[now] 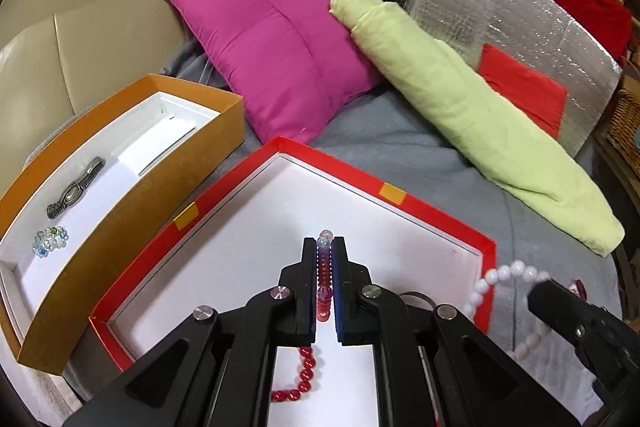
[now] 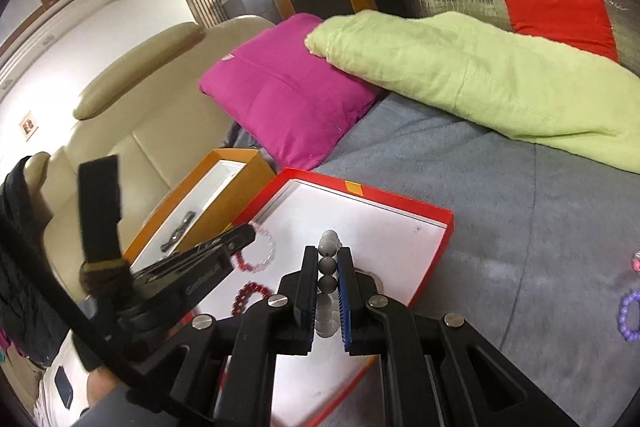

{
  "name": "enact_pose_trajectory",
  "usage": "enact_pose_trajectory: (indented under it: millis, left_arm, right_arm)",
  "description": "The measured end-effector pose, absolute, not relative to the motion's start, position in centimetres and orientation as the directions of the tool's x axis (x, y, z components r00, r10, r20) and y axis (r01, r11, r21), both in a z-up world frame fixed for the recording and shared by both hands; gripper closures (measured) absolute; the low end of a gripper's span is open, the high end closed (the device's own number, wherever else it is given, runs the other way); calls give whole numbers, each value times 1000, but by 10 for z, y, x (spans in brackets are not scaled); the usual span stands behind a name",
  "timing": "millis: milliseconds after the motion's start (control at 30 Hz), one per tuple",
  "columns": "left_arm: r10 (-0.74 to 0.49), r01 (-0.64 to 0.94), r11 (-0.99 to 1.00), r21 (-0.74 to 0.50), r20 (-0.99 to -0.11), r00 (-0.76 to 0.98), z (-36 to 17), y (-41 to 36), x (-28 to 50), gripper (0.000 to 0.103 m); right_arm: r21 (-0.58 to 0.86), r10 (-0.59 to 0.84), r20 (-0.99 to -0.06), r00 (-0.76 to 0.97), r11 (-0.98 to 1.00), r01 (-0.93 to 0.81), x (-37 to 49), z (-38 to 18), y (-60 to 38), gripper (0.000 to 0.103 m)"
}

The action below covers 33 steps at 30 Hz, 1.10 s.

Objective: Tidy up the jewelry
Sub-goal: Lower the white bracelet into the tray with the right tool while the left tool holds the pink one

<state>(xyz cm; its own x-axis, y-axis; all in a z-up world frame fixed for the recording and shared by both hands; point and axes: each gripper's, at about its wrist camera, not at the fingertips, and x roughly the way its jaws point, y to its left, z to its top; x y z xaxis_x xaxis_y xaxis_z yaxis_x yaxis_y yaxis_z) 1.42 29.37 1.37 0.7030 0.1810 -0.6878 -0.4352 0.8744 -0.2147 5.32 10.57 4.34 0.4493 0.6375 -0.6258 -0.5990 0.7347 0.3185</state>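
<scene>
Red beads run between my left claw (image 1: 325,247), which is clamped on a red-to-purple bracelet (image 1: 325,269) over the red box (image 1: 440,217). My right claw (image 2: 329,253) pinches a white bead bracelet (image 2: 329,263) above the same box. Beside it, the orange box (image 1: 132,195) holds a watch (image 1: 74,193) and a pale bead bracelet (image 1: 50,241).

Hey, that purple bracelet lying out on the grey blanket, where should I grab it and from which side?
Take the purple bracelet from above, with one finger inside the loop and one outside, pinching a single stretch of beads. It lies flat on the grey blanket as an open ring, so there is nothing to grip side-on. The nearer arc looks easiest, though the frame edge cuts part of it off.
</scene>
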Motion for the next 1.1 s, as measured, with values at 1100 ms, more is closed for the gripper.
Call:
enact_pose_trajectory:
  millis: [1100]
  left_arm:
    - [208, -486, 857, -169, -751, 627, -12, 311, 48, 96]
  right_arm:
    - [311, 579, -698, 420, 774, -551, 109, -1, 148, 93]
